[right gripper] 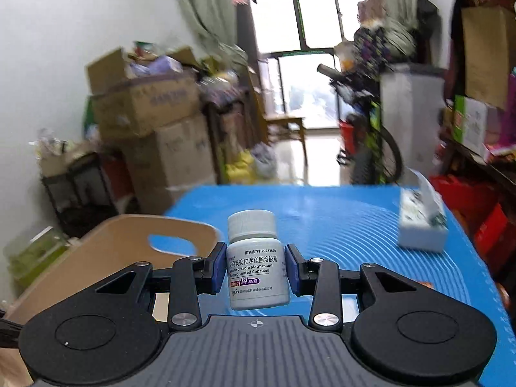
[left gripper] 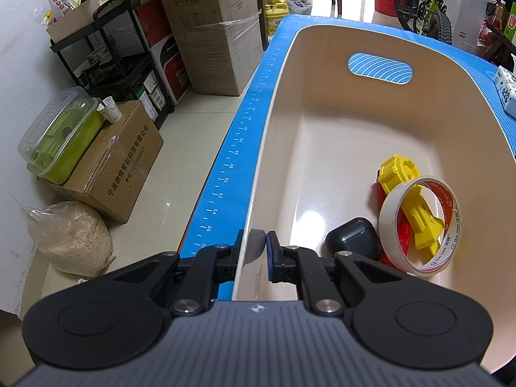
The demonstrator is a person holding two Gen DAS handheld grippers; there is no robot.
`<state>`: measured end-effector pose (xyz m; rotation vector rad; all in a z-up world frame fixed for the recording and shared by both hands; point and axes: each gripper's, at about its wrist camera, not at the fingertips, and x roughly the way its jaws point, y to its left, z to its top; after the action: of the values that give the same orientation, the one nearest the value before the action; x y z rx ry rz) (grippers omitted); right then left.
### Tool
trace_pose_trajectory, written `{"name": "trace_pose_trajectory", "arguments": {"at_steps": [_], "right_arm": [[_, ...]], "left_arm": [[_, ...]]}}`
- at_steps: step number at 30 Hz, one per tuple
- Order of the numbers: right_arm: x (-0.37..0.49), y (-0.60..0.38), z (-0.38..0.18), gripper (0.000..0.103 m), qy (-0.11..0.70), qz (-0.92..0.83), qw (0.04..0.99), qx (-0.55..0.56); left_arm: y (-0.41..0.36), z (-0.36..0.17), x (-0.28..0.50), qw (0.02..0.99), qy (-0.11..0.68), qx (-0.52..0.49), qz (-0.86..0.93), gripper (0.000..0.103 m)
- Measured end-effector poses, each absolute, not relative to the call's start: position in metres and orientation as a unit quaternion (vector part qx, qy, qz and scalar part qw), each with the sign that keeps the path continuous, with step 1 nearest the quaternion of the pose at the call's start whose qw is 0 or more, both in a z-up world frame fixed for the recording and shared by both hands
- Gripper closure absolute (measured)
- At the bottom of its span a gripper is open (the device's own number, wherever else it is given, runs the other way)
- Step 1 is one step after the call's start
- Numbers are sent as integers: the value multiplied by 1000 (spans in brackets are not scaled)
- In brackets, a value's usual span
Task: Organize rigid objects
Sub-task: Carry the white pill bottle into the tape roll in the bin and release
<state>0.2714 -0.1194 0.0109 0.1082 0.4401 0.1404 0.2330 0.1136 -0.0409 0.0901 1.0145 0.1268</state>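
Note:
My right gripper (right gripper: 254, 269) is shut on a white pill bottle (right gripper: 256, 264) with a ribbed cap, held upright above the blue mat (right gripper: 354, 225). The beige basket (right gripper: 116, 245) shows to its lower left. In the left wrist view my left gripper (left gripper: 256, 251) is shut on the basket's near left wall (left gripper: 254, 258), one pad outside and one inside. Inside the basket (left gripper: 322, 122) lie a yellow plastic toy (left gripper: 409, 200), a roll of white tape (left gripper: 419, 222), a black rounded case (left gripper: 353, 238) and a red piece (left gripper: 403, 235) under them.
A white tissue box (right gripper: 422, 222) stands on the mat at the right. Left of the table are stacked cardboard boxes (left gripper: 206, 32), a black shelf cart (left gripper: 109, 51), a green lidded container (left gripper: 61, 135) and a bag of grain (left gripper: 71, 238). A bicycle (left gripper: 425, 3) stands beyond the table.

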Motion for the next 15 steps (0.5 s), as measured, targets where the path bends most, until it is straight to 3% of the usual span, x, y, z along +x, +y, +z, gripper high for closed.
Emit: {"name": "trace_pose_trajectory", "arguments": {"at_steps": [15], "right_arm": [[259, -29, 9, 58, 255, 198, 946, 0]], "left_arm": [[111, -41, 232, 872, 483, 42, 60, 90]]}}
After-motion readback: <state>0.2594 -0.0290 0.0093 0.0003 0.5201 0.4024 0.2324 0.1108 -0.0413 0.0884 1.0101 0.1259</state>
